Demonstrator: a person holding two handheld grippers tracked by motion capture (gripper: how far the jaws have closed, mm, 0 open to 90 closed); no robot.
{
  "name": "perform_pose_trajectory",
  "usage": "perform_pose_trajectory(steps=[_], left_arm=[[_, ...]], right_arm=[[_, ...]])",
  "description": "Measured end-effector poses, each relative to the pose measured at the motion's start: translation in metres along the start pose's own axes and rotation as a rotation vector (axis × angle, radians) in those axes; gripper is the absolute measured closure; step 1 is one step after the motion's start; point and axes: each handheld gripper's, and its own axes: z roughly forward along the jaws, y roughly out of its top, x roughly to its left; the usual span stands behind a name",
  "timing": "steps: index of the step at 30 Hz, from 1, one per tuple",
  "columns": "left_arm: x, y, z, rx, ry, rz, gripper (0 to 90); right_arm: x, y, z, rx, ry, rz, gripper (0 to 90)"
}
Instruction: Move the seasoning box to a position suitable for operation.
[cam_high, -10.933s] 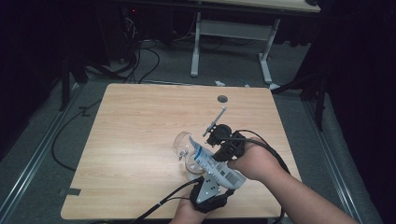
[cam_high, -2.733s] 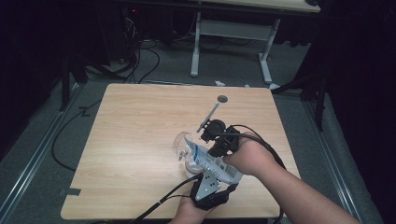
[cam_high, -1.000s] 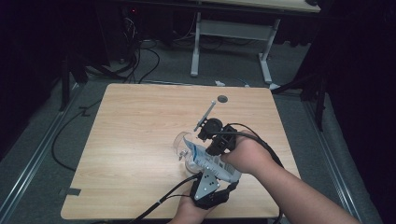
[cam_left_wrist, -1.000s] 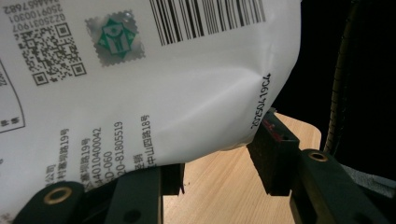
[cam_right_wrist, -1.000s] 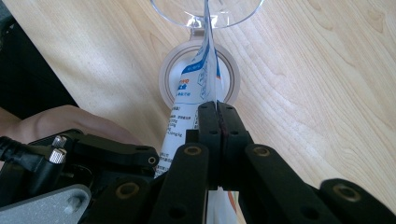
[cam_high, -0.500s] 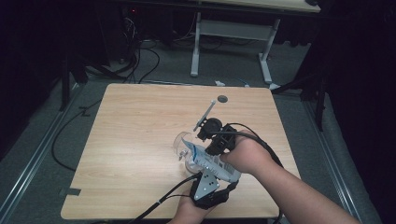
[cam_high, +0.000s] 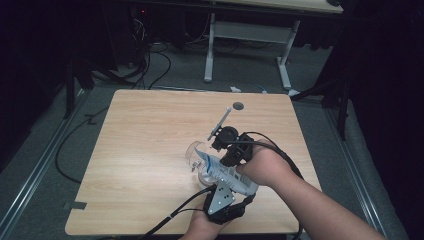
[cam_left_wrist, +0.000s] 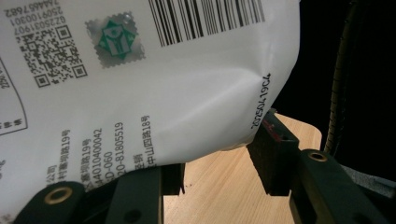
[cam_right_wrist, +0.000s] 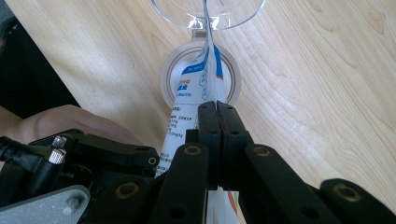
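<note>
Pouch, white plastic with blue print and barcode (cam_high: 220, 171), hangs tilted over the clear glass bowl (cam_high: 196, 153) on the wooden tabletop (cam_high: 140, 150). My left claw (cam_left_wrist: 219, 175) grips its bottom bulge; my right claw (cam_right_wrist: 217, 109) is pinched shut on the flat upper edge. Long axis runs from me forward-left, mouth end pointing down into the bowl. To do this well I'd hold the tilt steady, keep the mouth inside the rim, squeeze gently.

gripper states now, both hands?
Left gripper: shut on the white pouch, holding its body.
Right gripper: shut, pinching the white pouch's edge near the clear glass.
</note>
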Motion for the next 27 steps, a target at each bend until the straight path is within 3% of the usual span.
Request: perform_pose_trajectory(steps=[27], left_arm=[[-0.001,0.0005,-0.0006,-0.005,-0.003,-0.001,58.2]], right_arm=[[0.0004,0.002,0.0011,0.004,-0.009,0.0,90.0]])
